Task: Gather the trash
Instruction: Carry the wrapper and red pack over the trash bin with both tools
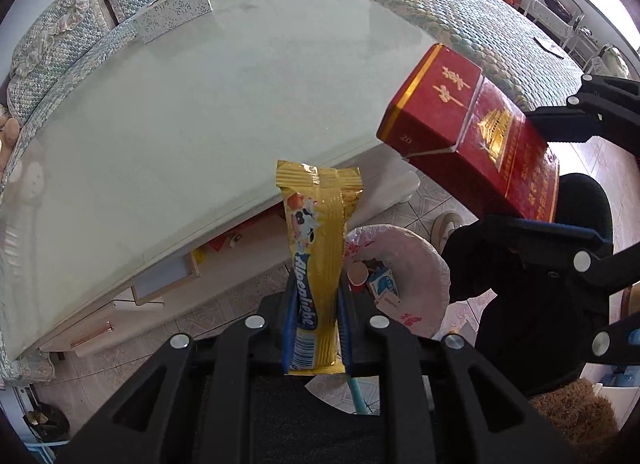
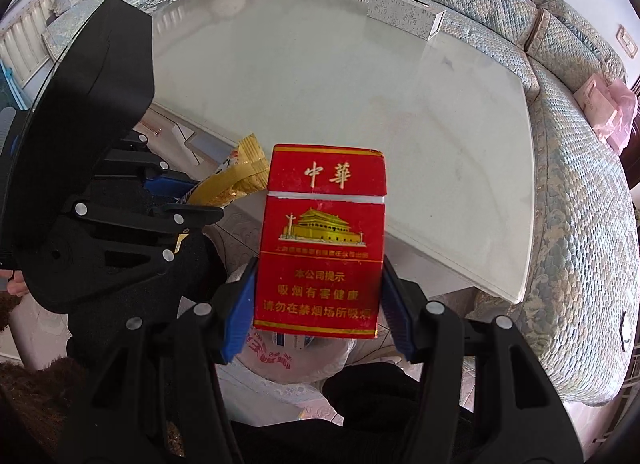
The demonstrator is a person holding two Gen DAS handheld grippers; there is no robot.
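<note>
With the left gripper [image 1: 316,304] clamping the yellow foil snack wrapper [image 1: 318,260] and the right gripper [image 2: 318,304] clamping the red cardboard cigarette pack [image 2: 322,240], centre both above the pink-lined trash bin [image 1: 416,264] before releasing.

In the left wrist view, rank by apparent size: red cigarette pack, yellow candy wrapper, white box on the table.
1. Red cigarette pack, largest.
2. Yellow candy wrapper, though it sits closest to the camera, so its size is inflated.
3. White box, smallest, but farthest away; true size unsure.
</note>
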